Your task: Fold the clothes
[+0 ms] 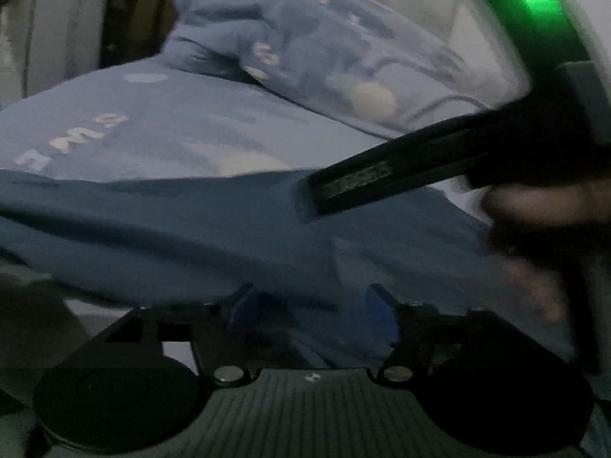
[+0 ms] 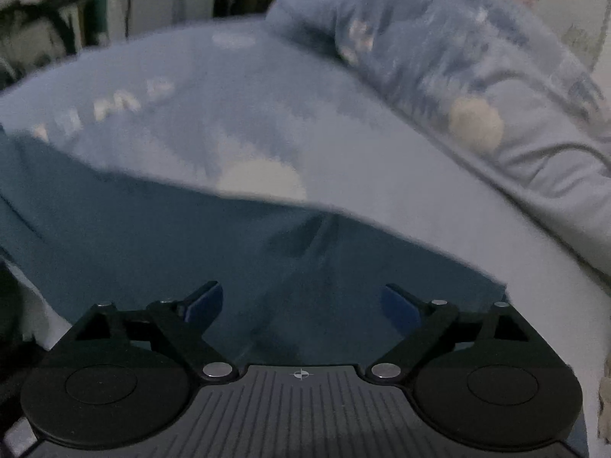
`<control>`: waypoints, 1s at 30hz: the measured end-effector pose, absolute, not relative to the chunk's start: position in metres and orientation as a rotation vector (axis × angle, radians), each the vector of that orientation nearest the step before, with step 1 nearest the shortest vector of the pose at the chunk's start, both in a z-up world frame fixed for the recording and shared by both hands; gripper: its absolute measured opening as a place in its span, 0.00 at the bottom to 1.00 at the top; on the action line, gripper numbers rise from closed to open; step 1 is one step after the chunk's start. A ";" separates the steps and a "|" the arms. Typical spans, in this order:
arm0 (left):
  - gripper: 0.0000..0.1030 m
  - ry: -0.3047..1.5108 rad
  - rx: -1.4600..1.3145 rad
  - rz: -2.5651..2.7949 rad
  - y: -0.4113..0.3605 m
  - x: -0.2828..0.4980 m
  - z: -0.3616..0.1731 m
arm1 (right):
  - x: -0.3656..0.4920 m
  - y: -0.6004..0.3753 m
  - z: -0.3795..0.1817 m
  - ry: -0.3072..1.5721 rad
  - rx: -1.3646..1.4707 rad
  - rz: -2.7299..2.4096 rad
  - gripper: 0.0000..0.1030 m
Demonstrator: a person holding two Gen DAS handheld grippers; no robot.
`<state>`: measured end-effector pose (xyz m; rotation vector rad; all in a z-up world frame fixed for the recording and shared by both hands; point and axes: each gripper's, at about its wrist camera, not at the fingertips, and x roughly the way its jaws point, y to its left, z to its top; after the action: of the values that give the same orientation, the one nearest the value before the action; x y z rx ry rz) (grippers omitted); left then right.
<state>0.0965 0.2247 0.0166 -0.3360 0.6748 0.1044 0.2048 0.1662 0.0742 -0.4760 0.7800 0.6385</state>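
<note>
Under my work lies a white surface [image 2: 542,305], bare along the right edge and in a strip at lower left; I cannot tell whether it is a desk or a bed. Spread directly on it is a dark blue garment [image 2: 191,236], wrinkled, reaching close to my view. Behind that and overlapping its far edge lies a light blue garment [image 2: 267,114] with pale letters and patches, bunched higher toward the far right. Both views are dim and blurred
</note>
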 end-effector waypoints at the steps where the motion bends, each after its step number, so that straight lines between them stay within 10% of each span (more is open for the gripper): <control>1: 0.68 0.672 -0.342 0.115 0.228 0.096 0.017 | 0.204 0.155 0.089 0.751 -0.448 0.632 0.89; 16: 0.86 0.619 -0.296 0.014 0.198 0.096 0.038 | 0.090 -0.151 0.184 0.572 -0.132 0.173 1.00; 30: 0.95 0.612 -0.142 -0.135 0.130 0.086 0.046 | -0.054 -0.235 0.085 0.702 0.000 0.003 1.00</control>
<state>0.0856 0.1302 0.0464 -0.1416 0.6120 -0.1354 -0.0541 -0.2351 0.0853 -0.0003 0.7019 0.0027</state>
